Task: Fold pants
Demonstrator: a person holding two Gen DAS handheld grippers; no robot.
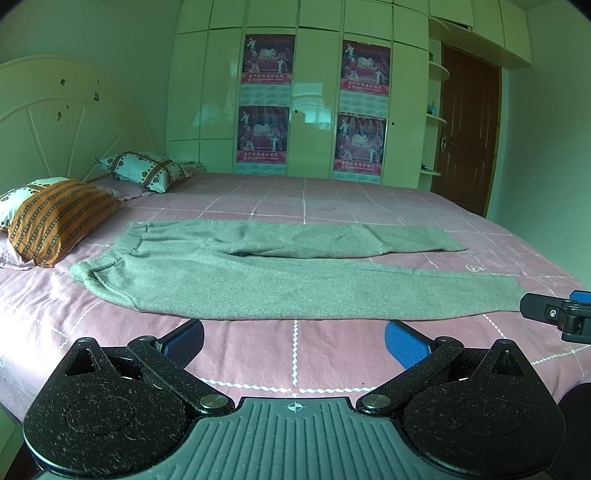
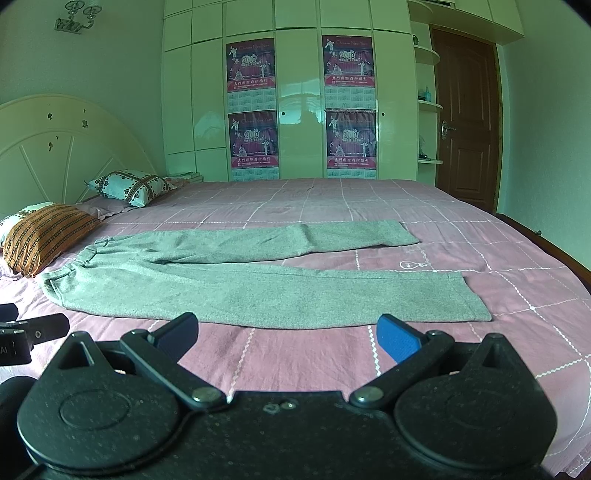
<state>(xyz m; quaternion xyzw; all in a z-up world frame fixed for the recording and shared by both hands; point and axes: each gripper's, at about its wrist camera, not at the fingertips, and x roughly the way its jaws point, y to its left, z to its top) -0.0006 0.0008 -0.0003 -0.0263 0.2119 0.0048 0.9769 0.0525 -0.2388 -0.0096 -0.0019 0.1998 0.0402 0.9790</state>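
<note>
Folding hasn't started: grey sweatpants [image 1: 280, 280] lie flat mid-frame on the pink bed [image 1: 332, 354], left gripper [image 1: 294, 341] and right gripper [image 2: 287, 332] both wide apart, holding nothing.

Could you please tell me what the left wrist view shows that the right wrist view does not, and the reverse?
Only the left wrist view shows the right gripper edging in from its right side. Only the right wrist view shows the metal wall lamp above the headboard and the left gripper at its left edge. Both show the grey knitted pants spread flat and unfolded on the pink checked bedsheet, waistband toward the orange striped pillow, with both grippers open and short of the fabric.
</note>
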